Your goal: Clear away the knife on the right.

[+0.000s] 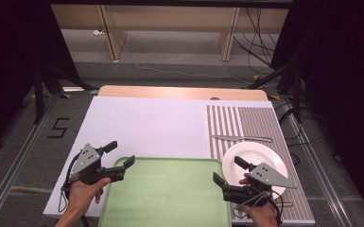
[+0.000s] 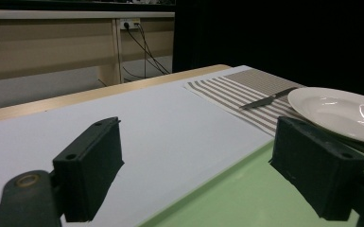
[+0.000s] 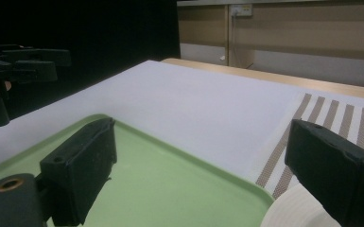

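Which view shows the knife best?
High view: the whole knife lies in sight on the striped mat, beyond the plate. Left gripper view shows it slanted and partly hidden by the plate's rim.

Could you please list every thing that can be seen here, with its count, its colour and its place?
tray: one, light green, near edge of the table, between the two grippers
plate: one, white, on the striped mat, right of the tray
knife: one, silver, on the mat beyond the plate
striped mat: one, grey and white, right part of the table
white sheet: one, covers the table's left and middle
left gripper: one, black, open, at the tray's left corner
right gripper: one, black, open, between tray and plate
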Motion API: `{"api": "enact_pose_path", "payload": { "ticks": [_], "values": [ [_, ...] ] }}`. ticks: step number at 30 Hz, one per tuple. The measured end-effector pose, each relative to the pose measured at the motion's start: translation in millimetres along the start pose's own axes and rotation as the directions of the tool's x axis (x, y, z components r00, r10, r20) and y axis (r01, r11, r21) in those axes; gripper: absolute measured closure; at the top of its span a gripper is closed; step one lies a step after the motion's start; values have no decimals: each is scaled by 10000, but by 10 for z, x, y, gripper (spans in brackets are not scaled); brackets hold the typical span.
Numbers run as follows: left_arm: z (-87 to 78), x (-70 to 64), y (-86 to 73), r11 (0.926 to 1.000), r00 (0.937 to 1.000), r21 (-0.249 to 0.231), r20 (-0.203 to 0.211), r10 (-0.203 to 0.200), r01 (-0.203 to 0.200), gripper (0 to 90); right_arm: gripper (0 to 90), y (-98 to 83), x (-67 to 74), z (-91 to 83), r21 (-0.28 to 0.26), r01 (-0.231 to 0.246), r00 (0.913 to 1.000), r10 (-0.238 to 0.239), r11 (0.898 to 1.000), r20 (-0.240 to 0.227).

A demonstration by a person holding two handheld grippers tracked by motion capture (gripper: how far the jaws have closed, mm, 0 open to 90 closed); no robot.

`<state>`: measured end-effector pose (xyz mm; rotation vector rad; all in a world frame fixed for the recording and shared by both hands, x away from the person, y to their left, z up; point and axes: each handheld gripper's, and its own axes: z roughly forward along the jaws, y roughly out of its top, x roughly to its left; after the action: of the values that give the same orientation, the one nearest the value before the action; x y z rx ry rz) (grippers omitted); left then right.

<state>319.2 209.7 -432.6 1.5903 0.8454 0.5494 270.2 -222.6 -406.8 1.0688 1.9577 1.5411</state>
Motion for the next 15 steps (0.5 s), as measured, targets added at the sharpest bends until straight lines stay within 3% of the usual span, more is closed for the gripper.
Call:
{"api": "enact_pose_path", "payload": {
  "ticks": [8,12,13,15],
  "values": [
    [1,5,1,10000,10000,-25,-39,-44,44,164,107,3,-6,5,10,-56,10000,56,10000,-23],
    [-1,6,0,10000,10000,-18,-77,-30,30,164,108,19,-64,-1,-138,104,9999,-102,9999,131],
    [-1,8,0,10000,10000,-35,-89,-39,39,164,108,31,-74,-21,71,-34,10000,34,10000,1],
    [-3,12,2,10000,9999,-25,-92,-48,47,164,109,40,-110,-27,-19,-38,9999,38,10000,114]
  ]
}}
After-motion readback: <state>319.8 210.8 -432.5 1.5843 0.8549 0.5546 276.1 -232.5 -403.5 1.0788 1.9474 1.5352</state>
